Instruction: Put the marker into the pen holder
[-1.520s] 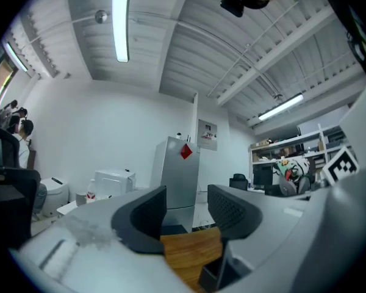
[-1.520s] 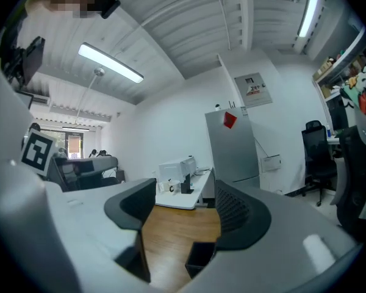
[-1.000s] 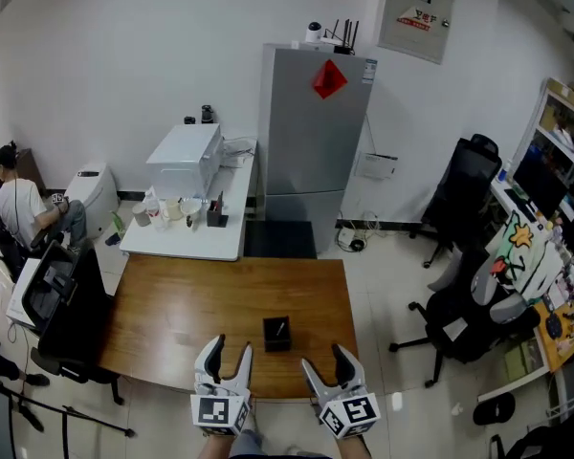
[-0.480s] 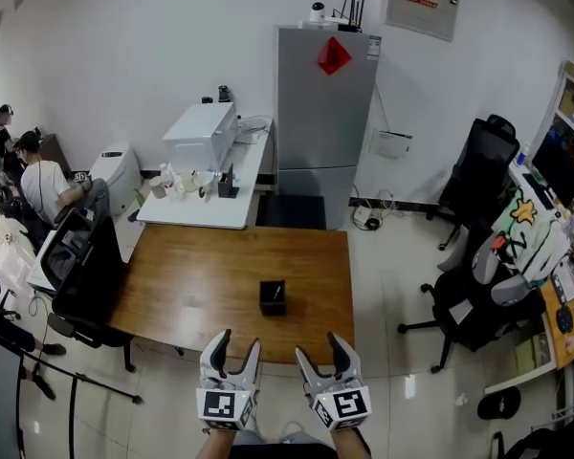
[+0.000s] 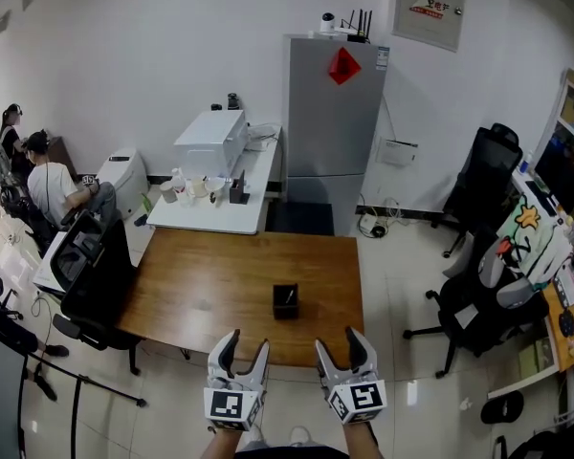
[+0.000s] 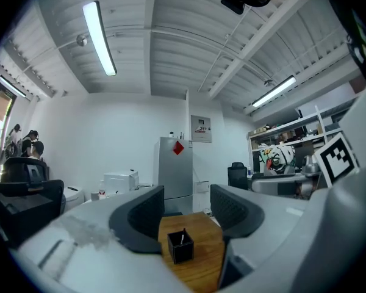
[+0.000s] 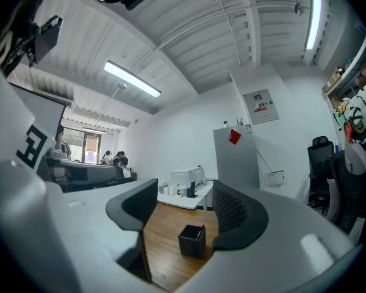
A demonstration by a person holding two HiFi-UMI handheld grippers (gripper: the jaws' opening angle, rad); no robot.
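A black square pen holder [image 5: 286,301] stands on the brown wooden table [image 5: 201,290], toward its near right part. A thin marker [image 6: 182,237] leans inside it, tip up. Both grippers hang side by side just off the table's near edge, short of the holder. My left gripper [image 5: 244,346] is open with nothing between its fingers. The jaws of my right gripper [image 5: 338,346] are wide and closing, also with nothing between them. The left gripper view frames the pen holder [image 6: 180,245] between the jaws of the left gripper [image 6: 186,209], and the right gripper view frames the pen holder [image 7: 192,241] between those of the right gripper [image 7: 184,207].
A white side table [image 5: 210,220] with a printer and bottles stands behind the wooden one, next to a grey cabinet [image 5: 335,122]. Black office chairs stand at the left [image 5: 86,256] and right [image 5: 469,304]. People [image 5: 48,185] sit at the far left.
The head view has drawn back from the table, and the holder sits farther off. Both grippers have come back from over the tabletop to its near edge.
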